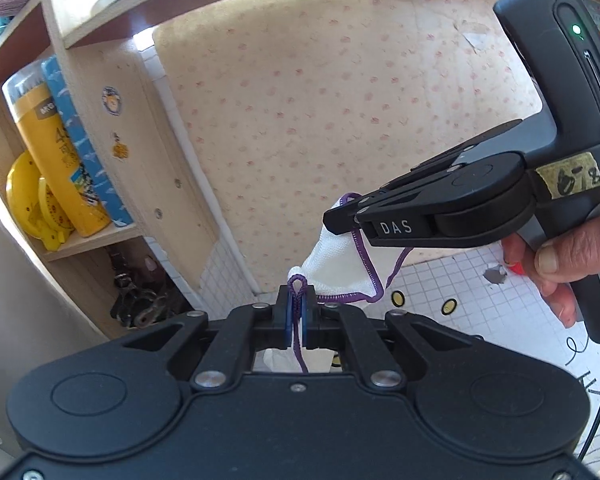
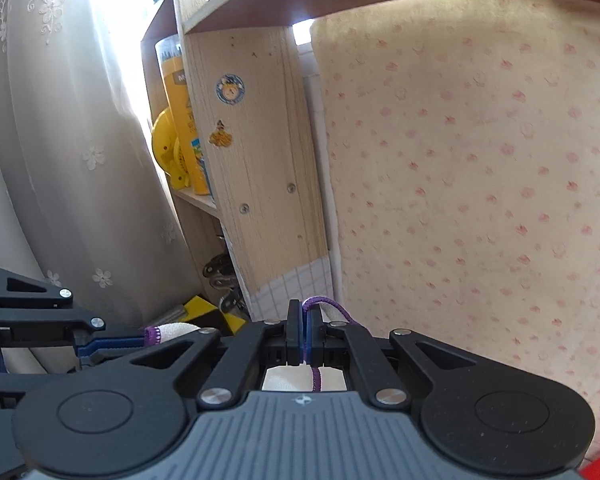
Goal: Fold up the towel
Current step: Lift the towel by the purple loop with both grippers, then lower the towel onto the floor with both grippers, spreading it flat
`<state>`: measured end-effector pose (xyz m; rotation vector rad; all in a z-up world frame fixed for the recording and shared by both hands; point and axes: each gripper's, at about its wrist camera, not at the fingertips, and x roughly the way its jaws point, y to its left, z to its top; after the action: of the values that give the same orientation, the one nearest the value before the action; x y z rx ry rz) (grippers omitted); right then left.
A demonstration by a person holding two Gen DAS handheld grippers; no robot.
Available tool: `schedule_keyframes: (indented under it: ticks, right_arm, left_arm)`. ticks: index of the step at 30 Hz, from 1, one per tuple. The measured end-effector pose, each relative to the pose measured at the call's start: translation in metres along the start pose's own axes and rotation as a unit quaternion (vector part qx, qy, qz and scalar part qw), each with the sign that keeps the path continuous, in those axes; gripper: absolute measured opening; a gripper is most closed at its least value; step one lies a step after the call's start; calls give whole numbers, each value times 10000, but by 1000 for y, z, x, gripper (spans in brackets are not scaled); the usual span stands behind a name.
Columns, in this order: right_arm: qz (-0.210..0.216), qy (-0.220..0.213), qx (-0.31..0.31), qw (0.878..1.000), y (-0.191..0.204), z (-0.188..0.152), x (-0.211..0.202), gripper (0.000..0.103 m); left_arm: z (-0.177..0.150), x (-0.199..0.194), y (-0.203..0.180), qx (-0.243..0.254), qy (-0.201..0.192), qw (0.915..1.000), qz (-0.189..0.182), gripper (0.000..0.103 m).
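My left hand-held gripper (image 1: 297,312) clenched towel (image 1: 334,264) corner; my right hand-held gripper (image 1: 340,216) clenched adjacent corner, up-right of left. Purple-hemmed edge slack between; cloth hung below.

Bright daylight thru sheer curtain (image 2: 60,152), blown-out glare top left in right wrist view, soft shadows under shelf (image 1: 100,20), strong fisheye bending at edges, mostly sharp.

Ahead of the tongs a cream wall covering (image 2: 480,152) dotted with pink flowers is hanging over white tiling (image 1: 452,280). Left of them a pale wooden shelf unit (image 2: 256,140) is standing, and daylight is glowing through a lace curtain (image 2: 60,128) further left.
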<state>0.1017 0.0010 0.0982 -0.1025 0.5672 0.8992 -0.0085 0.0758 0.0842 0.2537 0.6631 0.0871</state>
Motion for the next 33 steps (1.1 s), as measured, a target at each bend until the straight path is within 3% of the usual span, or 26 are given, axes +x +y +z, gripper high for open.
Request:
schedule_keyframes:
  ticks: [15, 23, 33]
  right_arm:
    - [-569, 984, 515, 9922, -66, -104, -35, 1]
    - [-786, 1267, 765, 9859, -89, -140, -49, 1]
    - [-870, 1504, 809, 9815, -103, -162, -55, 1]
  left_arm:
    - [-31, 20, -110, 538, 633, 9895, -1180, 5]
    - [-49, 26, -152, 775, 885, 9816, -1503, 5]
    - [-55, 27, -174, 932, 1064, 9746, -1735, 5]
